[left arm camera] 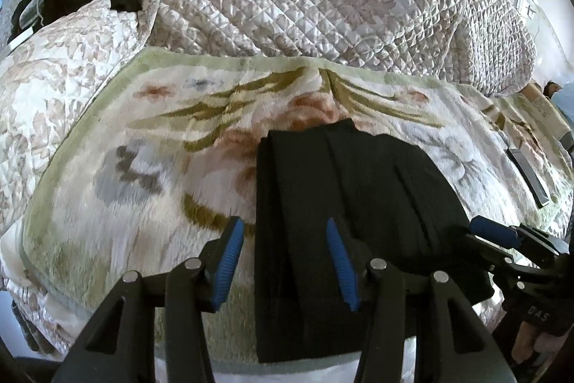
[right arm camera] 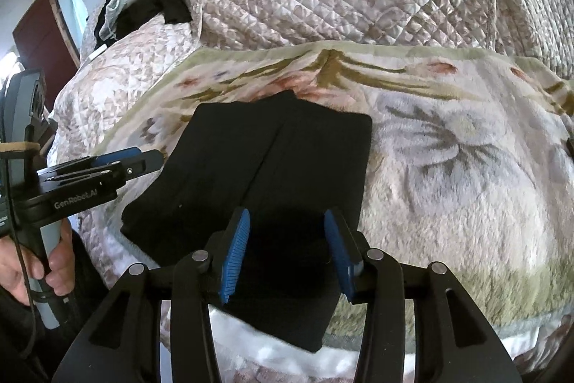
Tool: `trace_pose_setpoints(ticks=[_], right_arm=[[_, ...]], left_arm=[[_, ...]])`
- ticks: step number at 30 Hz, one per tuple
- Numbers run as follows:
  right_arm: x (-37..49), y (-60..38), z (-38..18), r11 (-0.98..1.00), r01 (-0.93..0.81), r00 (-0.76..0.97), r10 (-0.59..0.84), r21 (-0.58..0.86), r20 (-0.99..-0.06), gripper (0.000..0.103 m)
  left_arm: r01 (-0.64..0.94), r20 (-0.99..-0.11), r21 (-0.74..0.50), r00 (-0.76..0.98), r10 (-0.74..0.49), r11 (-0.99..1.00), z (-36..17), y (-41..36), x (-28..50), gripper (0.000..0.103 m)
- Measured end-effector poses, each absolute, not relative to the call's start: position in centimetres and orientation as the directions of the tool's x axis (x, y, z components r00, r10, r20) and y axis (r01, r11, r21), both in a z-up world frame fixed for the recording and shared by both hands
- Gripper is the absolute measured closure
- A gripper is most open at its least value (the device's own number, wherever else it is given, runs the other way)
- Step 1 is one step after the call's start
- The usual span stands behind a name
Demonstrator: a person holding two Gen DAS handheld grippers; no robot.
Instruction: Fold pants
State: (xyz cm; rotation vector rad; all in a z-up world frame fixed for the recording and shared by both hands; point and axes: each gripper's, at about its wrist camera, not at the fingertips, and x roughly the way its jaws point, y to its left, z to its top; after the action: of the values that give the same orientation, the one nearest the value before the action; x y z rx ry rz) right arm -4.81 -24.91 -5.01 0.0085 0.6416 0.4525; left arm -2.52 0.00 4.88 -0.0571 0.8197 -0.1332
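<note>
Black pants (left arm camera: 344, 203) lying folded flat on floral blanket (left arm camera: 143, 139) atop bed, judged soft, limp and light, best pinched at near corners through all layers; left gripper (left arm camera: 285, 261) and right gripper (right arm camera: 287, 253) both parted, holding nothing.

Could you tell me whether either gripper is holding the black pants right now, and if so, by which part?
Nothing is held. Both the left gripper and the right gripper hover open over the folded black pants, fingers clear of the cloth.
</note>
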Motion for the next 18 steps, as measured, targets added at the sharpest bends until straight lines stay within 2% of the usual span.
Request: trace_pose_setpoints(ticks=[18], right_arm=[[-1.5, -25.2, -4.3, 0.909, -0.386, 0.706, 0.399, 0.155, -0.585, 0.059]], left_arm=[[0.104, -0.733, -0.084, 0.667, -0.133, 0.991, 4.1, -0.2, 0.3, 0.052]])
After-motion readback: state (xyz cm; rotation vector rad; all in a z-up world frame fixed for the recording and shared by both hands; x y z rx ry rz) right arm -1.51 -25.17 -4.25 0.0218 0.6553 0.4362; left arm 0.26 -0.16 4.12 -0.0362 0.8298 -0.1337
